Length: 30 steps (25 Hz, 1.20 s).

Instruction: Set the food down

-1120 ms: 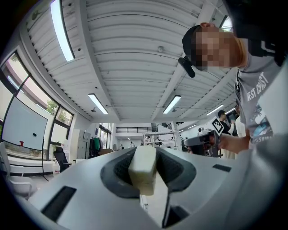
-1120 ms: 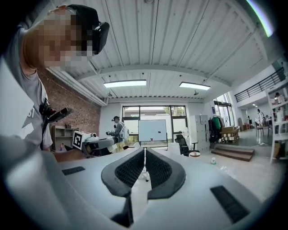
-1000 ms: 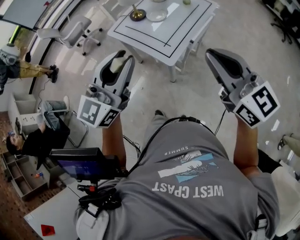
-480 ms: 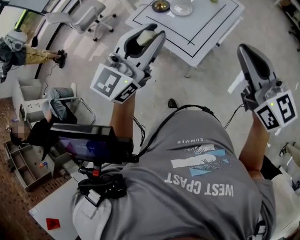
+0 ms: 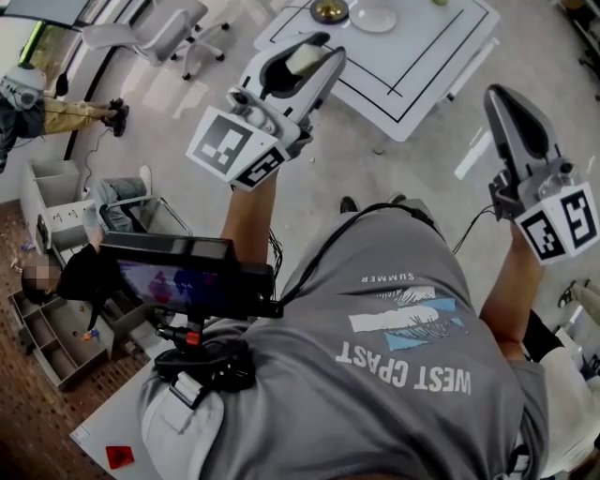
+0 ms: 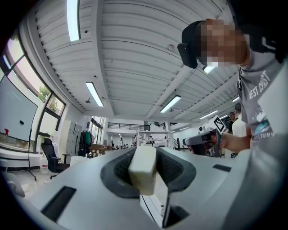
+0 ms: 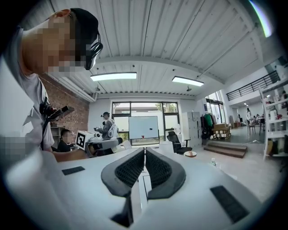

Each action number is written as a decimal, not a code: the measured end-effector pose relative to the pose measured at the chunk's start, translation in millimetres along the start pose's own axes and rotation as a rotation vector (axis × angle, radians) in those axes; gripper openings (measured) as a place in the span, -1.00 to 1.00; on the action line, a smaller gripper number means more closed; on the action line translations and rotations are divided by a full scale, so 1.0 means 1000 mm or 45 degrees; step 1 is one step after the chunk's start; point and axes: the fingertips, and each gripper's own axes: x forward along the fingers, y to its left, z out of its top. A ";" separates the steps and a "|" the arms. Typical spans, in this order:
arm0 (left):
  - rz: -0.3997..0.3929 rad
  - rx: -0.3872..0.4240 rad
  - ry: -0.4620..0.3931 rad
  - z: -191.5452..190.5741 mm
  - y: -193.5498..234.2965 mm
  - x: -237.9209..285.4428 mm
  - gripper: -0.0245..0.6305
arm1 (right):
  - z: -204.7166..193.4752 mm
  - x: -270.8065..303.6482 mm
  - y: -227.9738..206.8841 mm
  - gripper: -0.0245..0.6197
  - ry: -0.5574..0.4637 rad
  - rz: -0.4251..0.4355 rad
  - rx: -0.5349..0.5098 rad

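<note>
1. A white square table with a black line border stands on the pale floor at the top of the head view
2. The person's grey printed T-shirt fills the lower middle of that view, with both forearms reaching up from it toward the table
3. A white office chair on castors stands on the floor left of the table, apart from it
4. A black device with a lit screen sits at the person's left side, below the left forearm
5. The left gripper, grey with a square-marker cube at its rear, is raised in the air; in the head view its tip shows against the table's near-left edge. Its jaws stand partly apart and clamp the food between the dark pads
6. The right gripper is held up off the table's right corner, well apart from the left one, its ribbed pads pressed together
7. A white round plate lies on the tabletop near the far edge
8. A brass-coloured round dish lies just left of the plate
9. The food, a pale cream rectangular block, stands upright in the left gripper's jaws, above the floor and not on the table
</note>
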 end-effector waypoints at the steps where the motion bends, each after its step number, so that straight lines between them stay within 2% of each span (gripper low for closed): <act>1: 0.001 -0.005 0.006 -0.006 0.003 0.006 -0.61 | -0.004 0.002 -0.007 -0.90 0.005 0.002 0.005; 4: 0.013 -0.012 0.020 -0.020 0.011 0.023 -0.61 | -0.014 0.010 -0.027 -0.90 0.019 0.020 0.017; 8: 0.044 -0.023 0.035 -0.017 0.009 0.038 -0.61 | -0.002 0.008 -0.041 -0.90 0.015 0.049 0.017; 14: 0.110 -0.007 0.057 -0.031 0.033 0.095 -0.61 | 0.001 0.029 -0.106 -0.90 0.009 0.123 0.016; 19: 0.154 0.014 0.076 -0.028 0.037 0.124 -0.61 | 0.011 0.027 -0.133 -0.90 0.012 0.176 0.011; 26: 0.172 0.005 0.126 -0.059 0.060 0.159 -0.61 | -0.007 0.040 -0.169 -0.90 0.028 0.187 0.040; 30: 0.137 -0.020 0.147 -0.068 0.065 0.165 -0.61 | -0.011 0.036 -0.172 -0.90 0.045 0.141 0.060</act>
